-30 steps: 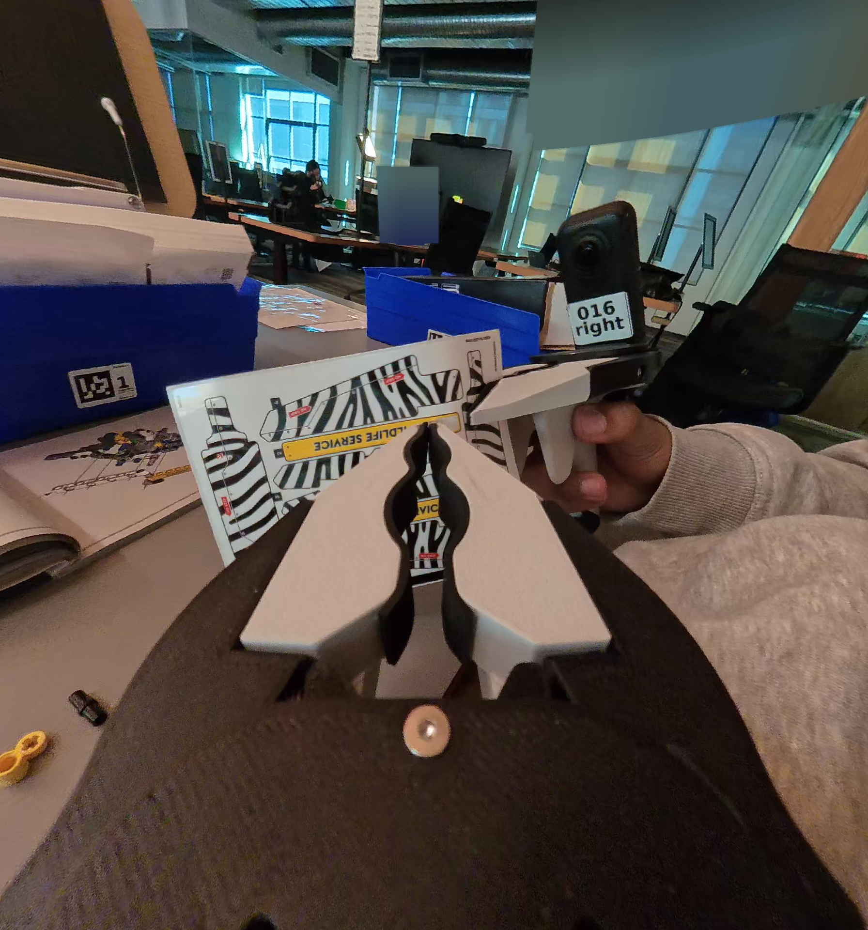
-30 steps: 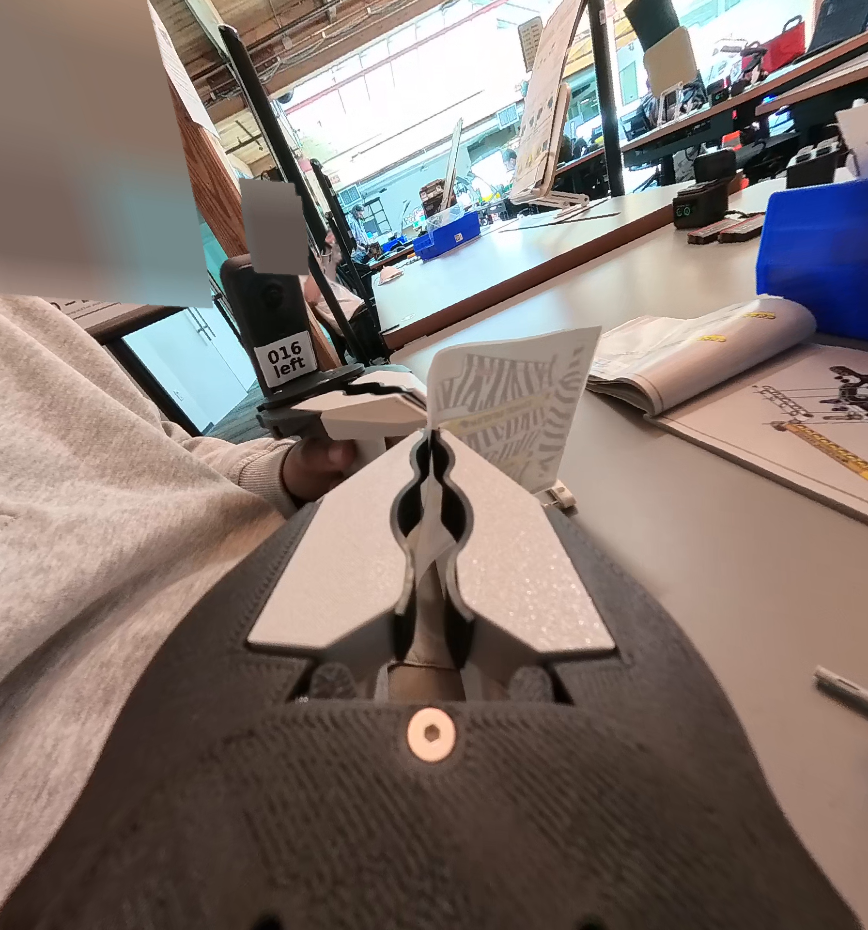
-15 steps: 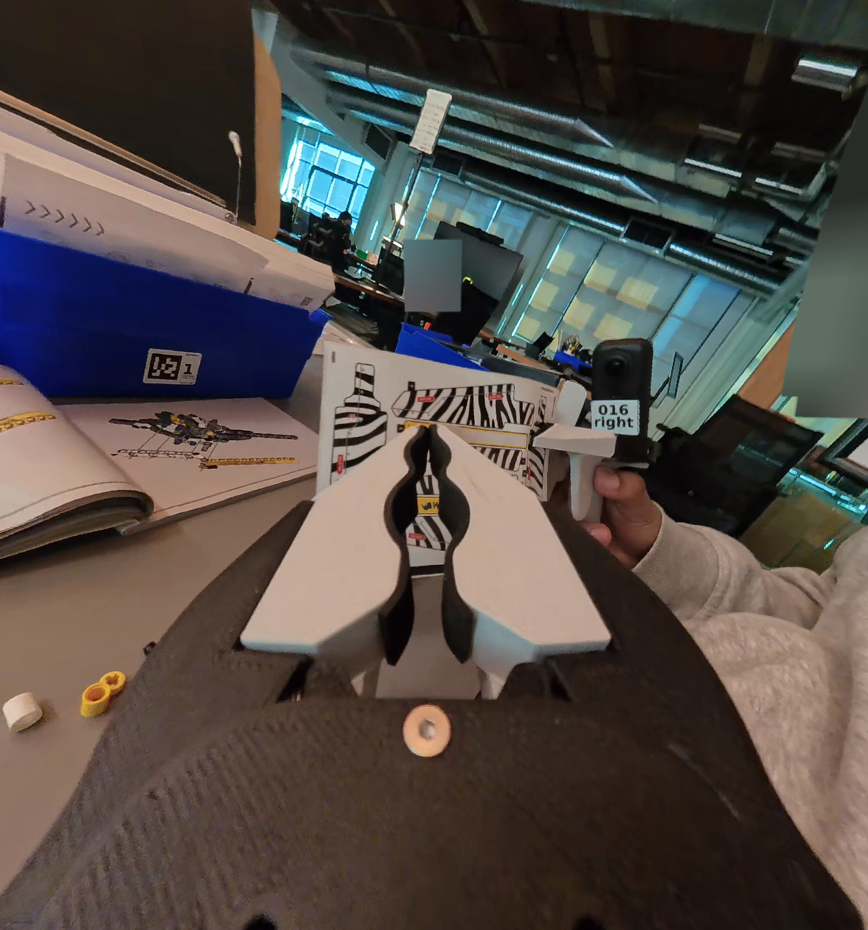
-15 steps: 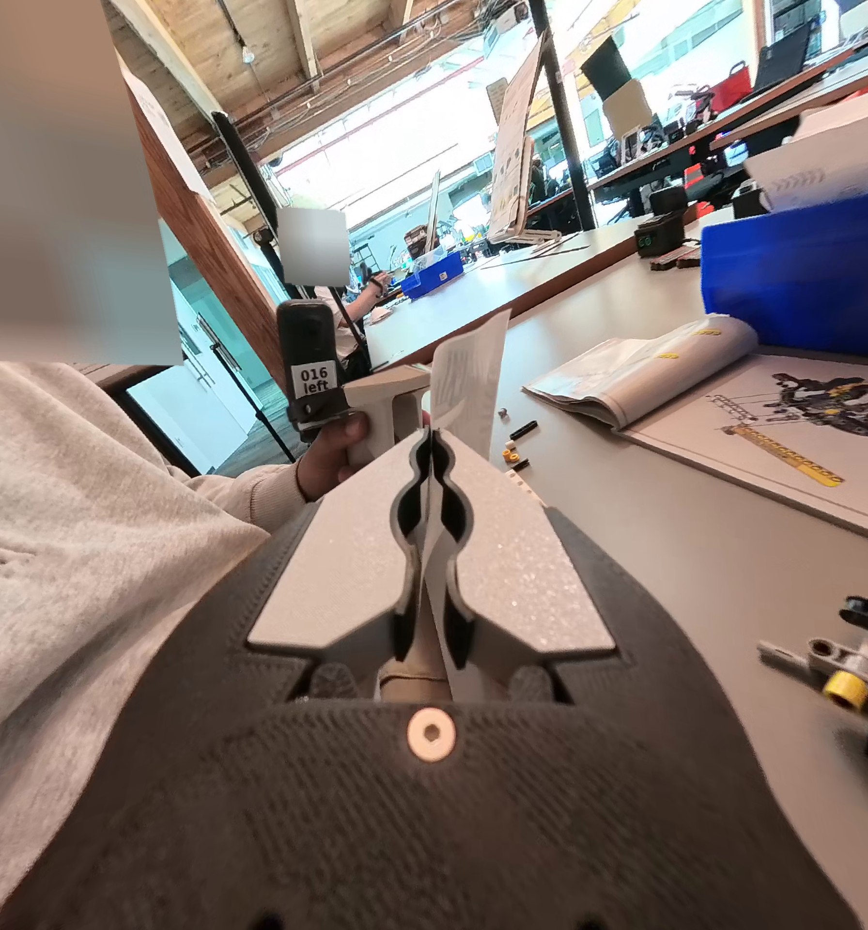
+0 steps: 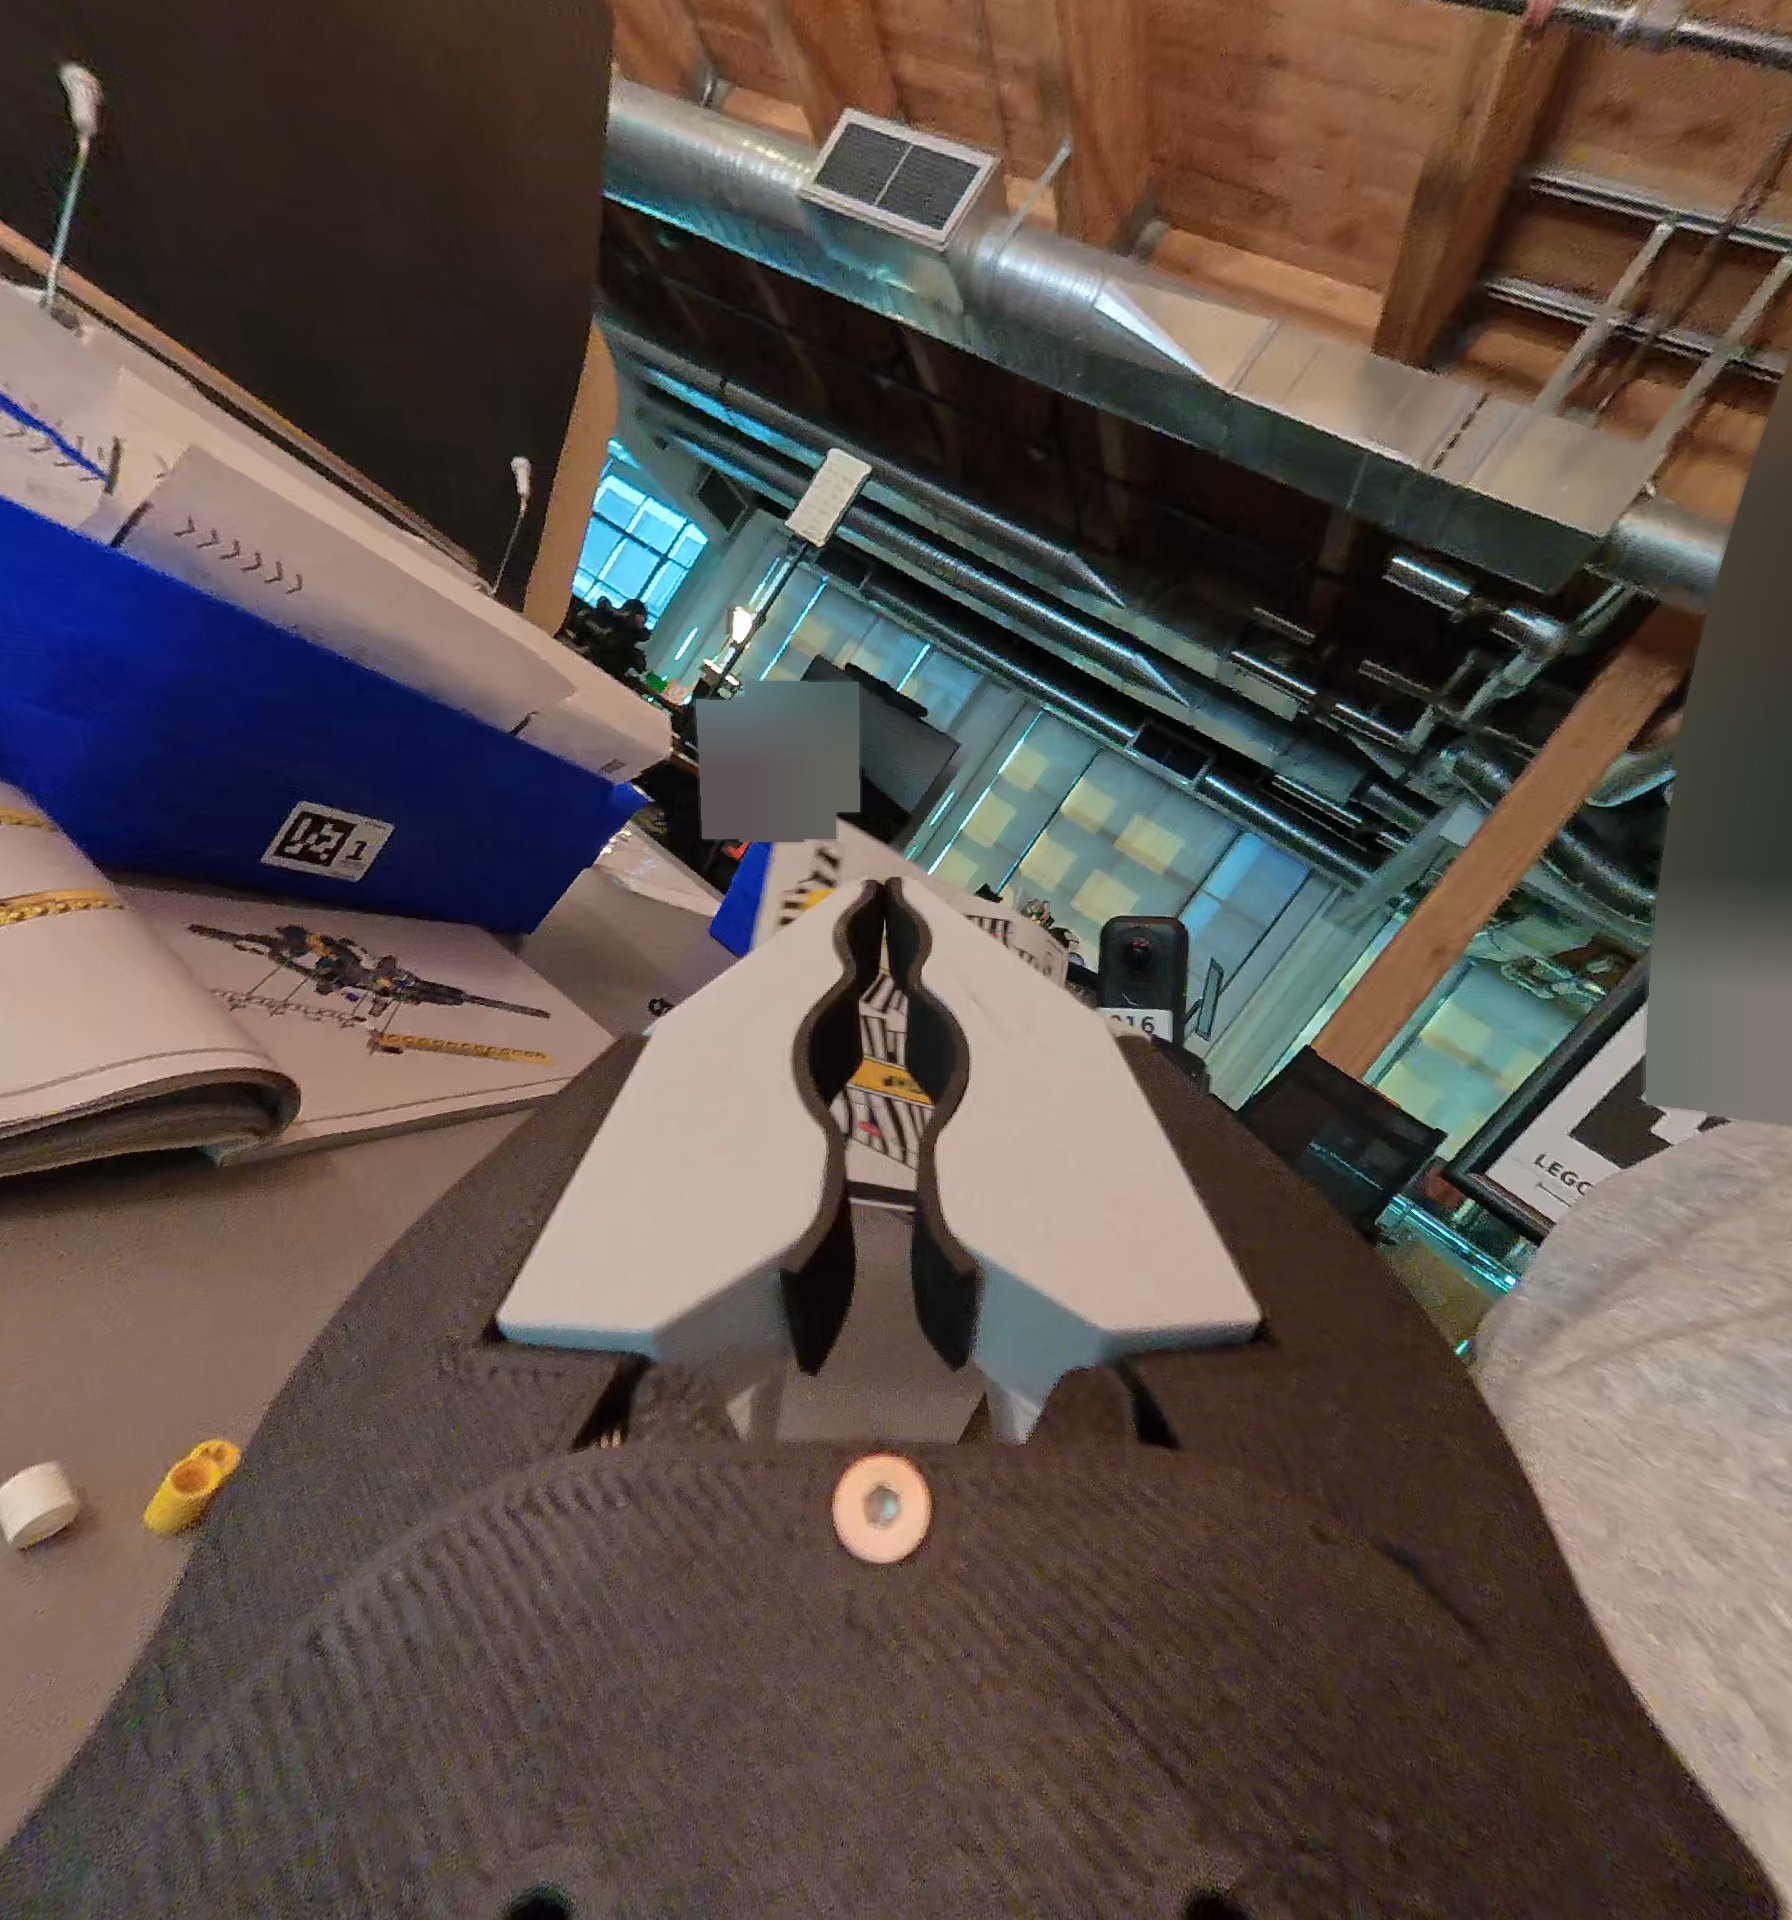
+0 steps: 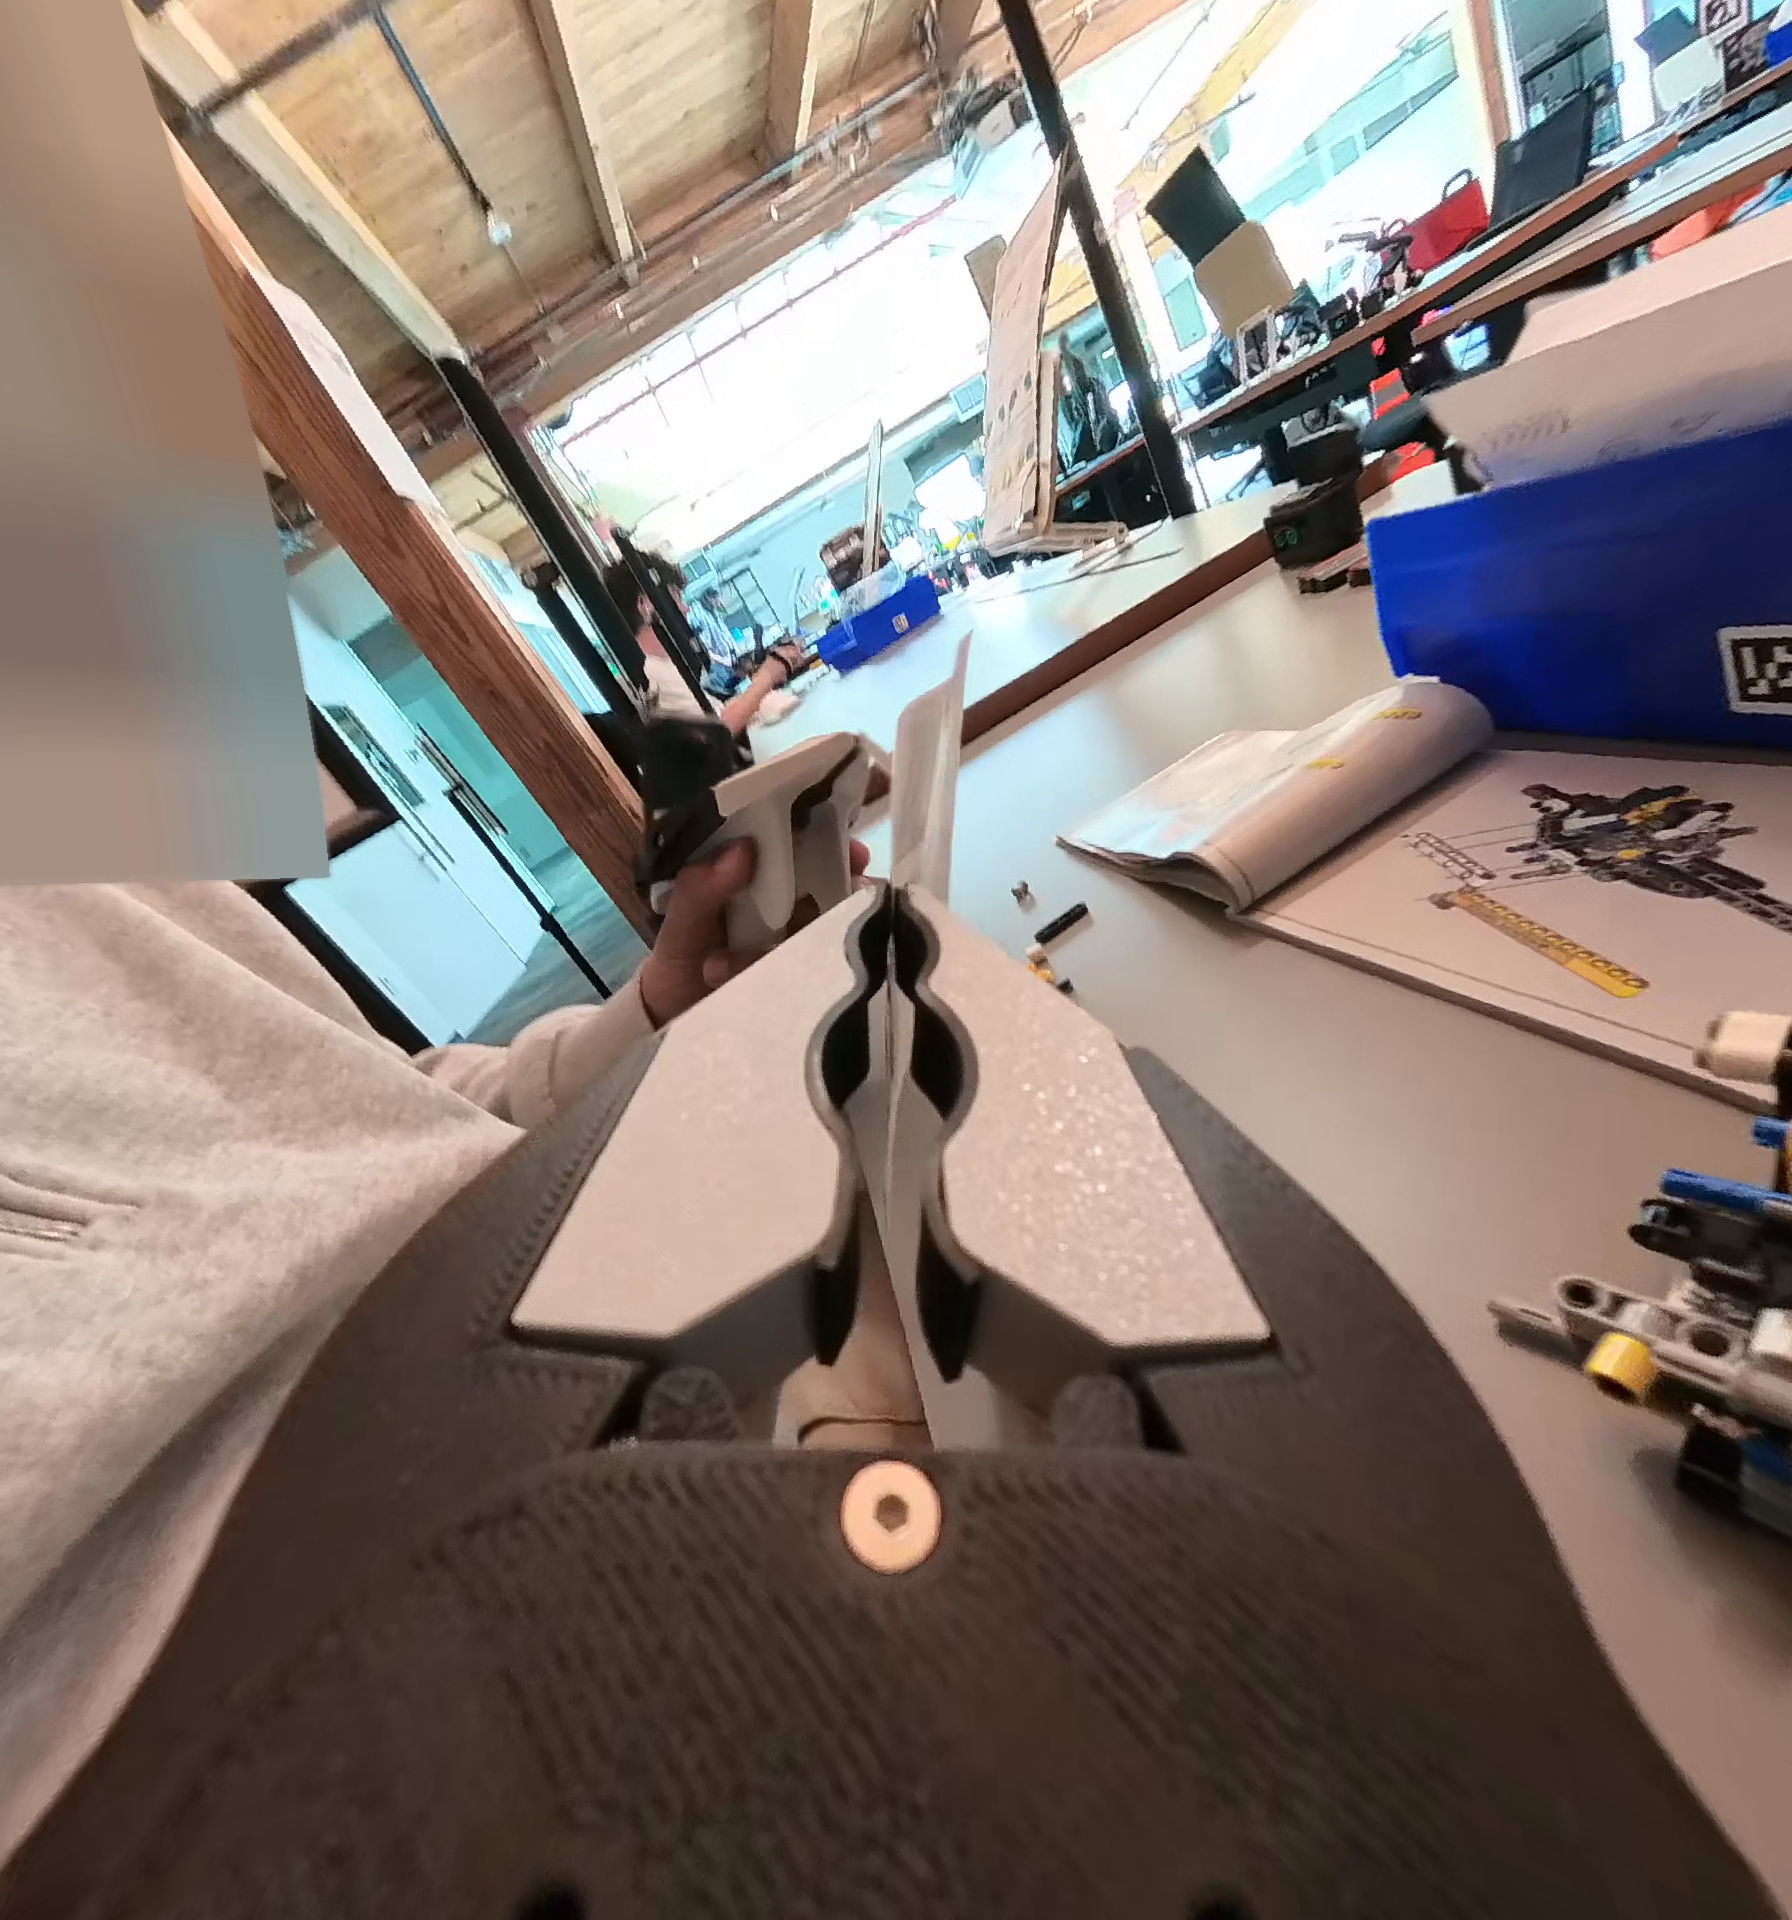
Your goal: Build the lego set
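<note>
Now both your views have tipped further up than half a second ago: the left wrist view takes in far more ceiling duct and timber, and the sticker sheet (image 5: 884,1023), which then spread broadly above your left gripper (image 5: 886,894), now shows mostly as a sliver between its fingers. In the right wrist view the sheet has turned nearly edge-on, and the partly built lego model (image 6: 1744,1320) has come further into sight.

The grey table (image 5: 92,1309) carries an open instruction booklet (image 5: 248,997), and everything else places off that. Just behind the booklet stands a blue bin (image 5: 196,748) stuffed with papers. On your side of the booklet lie a small white piece (image 5: 35,1503) and a yellow piece (image 5: 191,1470), close together. In the right wrist view the model sits near the booklet's (image 6: 1391,831) front edge. Beyond is an open workshop with long desks and large windows.

Your right gripper (image 6: 890,902) is clamped on the sheet (image 6: 928,769), which stands upright from its tips, lifted off the table on your side of the booklet. Your left gripper's fingertips meet at the tip, with the sheet showing through the gap lower down; whether they pinch it, I cannot tell.
</note>
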